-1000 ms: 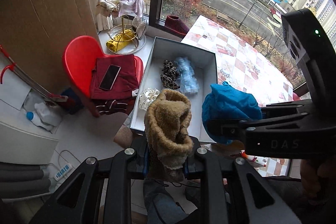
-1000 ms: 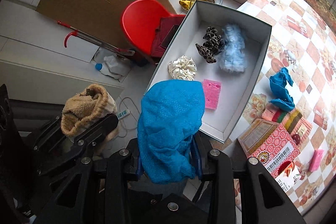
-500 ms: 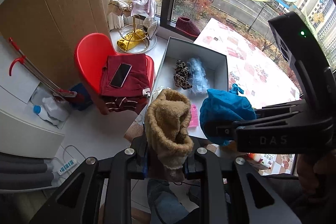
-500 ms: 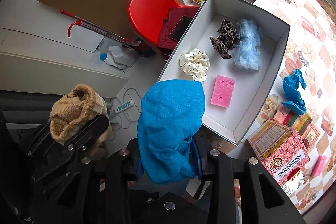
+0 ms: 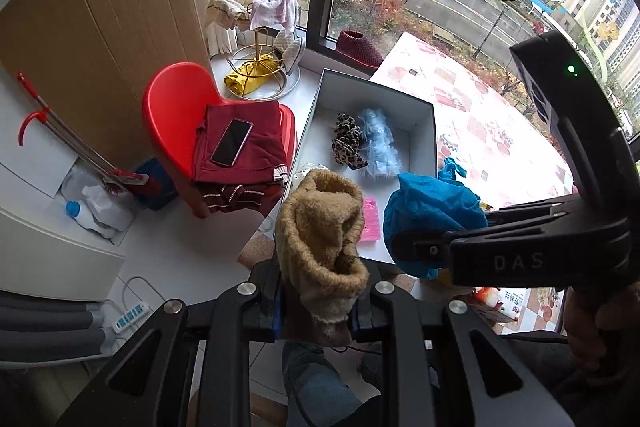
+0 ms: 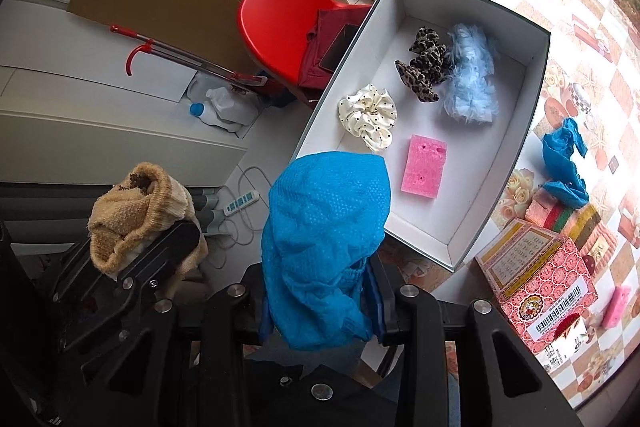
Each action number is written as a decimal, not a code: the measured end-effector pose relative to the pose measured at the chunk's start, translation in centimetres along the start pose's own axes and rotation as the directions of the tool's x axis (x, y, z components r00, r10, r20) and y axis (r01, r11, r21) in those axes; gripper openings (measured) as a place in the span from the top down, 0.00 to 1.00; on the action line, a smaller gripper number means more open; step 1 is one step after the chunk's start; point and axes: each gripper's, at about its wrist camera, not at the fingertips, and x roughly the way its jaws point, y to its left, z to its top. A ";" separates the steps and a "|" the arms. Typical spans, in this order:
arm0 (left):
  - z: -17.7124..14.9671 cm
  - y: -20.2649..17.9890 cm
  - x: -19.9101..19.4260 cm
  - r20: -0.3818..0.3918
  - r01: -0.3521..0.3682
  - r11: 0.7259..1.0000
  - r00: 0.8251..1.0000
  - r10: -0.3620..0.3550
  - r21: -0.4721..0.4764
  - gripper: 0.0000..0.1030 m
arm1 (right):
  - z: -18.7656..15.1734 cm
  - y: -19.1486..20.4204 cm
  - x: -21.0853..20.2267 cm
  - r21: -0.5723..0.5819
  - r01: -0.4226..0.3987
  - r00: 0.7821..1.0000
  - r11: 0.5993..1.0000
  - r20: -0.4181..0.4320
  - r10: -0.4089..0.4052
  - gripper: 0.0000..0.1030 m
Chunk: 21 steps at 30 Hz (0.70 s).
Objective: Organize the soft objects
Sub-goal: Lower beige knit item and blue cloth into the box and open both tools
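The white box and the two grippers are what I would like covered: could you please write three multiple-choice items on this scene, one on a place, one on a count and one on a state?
1. Where does the pink sponge lie?
A. on the red chair
B. inside the white box
C. on the windowsill

2. How many scrunchies lie in the box?
A. two
B. four
C. none

3. What is the left gripper doing?
A. standing open and empty
B. gripping a phone
C. clamped on the tan knit sock

Answers:
1 B: the right wrist view shows the sponge on the box floor, near the cream dotted scrunchie.
2 A: only the cream one and the leopard scrunchie show, beside a pale blue fluffy piece.
3 C: the sock is pinched between its fingers, as the blue cloth is in the right gripper.
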 end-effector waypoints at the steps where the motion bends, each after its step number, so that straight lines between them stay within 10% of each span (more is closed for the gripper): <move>1: 0.0 0.1 0.0 -0.001 0.000 1.000 1.000 0.000 0.000 0.76 | 0.0 0.0 0.0 0.001 -0.001 1.000 1.000 -0.001 0.001 0.63; 21: 2.5 -1.2 2.0 -0.031 0.057 0.994 0.998 -0.054 0.093 0.76 | 0.3 -2.8 -0.8 0.113 -0.005 0.999 0.994 0.037 0.001 0.63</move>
